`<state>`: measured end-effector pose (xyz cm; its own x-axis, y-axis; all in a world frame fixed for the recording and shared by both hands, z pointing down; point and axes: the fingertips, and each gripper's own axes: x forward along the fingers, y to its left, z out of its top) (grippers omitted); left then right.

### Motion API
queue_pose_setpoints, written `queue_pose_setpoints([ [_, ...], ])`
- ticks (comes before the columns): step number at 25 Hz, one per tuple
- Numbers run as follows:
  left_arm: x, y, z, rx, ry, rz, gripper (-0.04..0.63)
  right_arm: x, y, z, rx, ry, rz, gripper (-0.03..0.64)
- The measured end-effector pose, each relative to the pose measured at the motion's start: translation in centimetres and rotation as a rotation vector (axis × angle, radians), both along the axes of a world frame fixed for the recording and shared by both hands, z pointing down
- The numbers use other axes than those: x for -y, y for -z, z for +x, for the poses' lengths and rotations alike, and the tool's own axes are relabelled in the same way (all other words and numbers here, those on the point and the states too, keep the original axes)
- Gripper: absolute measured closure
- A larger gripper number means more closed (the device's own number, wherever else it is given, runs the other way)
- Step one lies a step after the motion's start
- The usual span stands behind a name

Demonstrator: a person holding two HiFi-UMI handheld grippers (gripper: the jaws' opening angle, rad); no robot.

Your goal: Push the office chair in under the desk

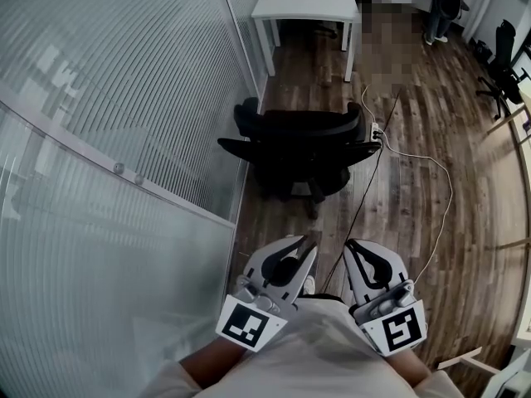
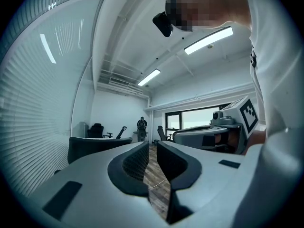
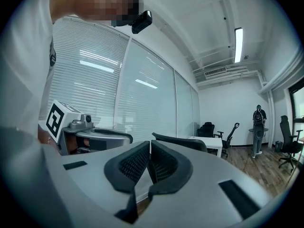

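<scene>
The black office chair point(image 1: 299, 148) stands on the wood floor beside the glass wall, its back toward me. It is well short of the white desk point(image 1: 305, 5) at the far end. Both grippers are held close to my body, short of the chair and not touching it. The left gripper point(image 1: 305, 243) has its jaws a narrow gap apart with nothing between them; in the left gripper view point(image 2: 153, 147) floor shows through the gap and the chair back point(image 2: 95, 148) lies ahead-left. The right gripper point(image 1: 352, 245) is shut and empty point(image 3: 149, 145), with the chair point(image 3: 186, 143) and desk point(image 3: 212, 140) beyond.
A frosted glass partition point(image 1: 99, 139) runs along the left. A white cable point(image 1: 433, 191) and a dark cable trail over the floor right of the chair. Other black chairs point(image 1: 502, 65) and a wooden table edge point(image 1: 518, 123) stand at the right. A person point(image 1: 440, 7) stands far back.
</scene>
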<state>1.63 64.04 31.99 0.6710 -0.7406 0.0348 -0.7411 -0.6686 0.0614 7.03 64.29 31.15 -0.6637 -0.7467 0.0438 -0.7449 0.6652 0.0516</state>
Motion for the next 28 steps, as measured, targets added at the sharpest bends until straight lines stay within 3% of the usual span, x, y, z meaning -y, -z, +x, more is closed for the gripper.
queue_pose_setpoints([
  [6, 2.9, -0.3, -1.2, 0.034, 0.012, 0.020, 0.522, 2.8, -0.2, -0.9, 0.001, -0.024, -0.026, 0.584],
  [11, 5.1, -1.9, -1.9, 0.222, -0.048, 0.058, 0.522, 5.1, -0.8, -1.5, -0.029, -0.020, -0.028, 0.583],
  [16, 8.2, -3.2, -3.2, 0.291, -0.039, 0.074, 0.515, 7.9, -2.0, -1.7, -0.077, -0.035, -0.029, 0.583],
  [19, 10.4, -4.1, -4.3, 0.321, -0.031, 0.083, 0.478, 9.8, -2.8, -1.6, -0.113, -0.047, -0.032, 0.579],
  [23, 13.3, -6.8, -6.2, 0.399, -0.023, 0.055, 0.460, 12.3, -4.6, -1.3, -0.198, -0.056, -0.031, 0.547],
  [28, 15.9, -11.4, -9.1, 0.566, -0.003, 0.017, 0.454, 14.6, -8.0, -0.1, -0.358, -0.082, -0.032, 0.492],
])
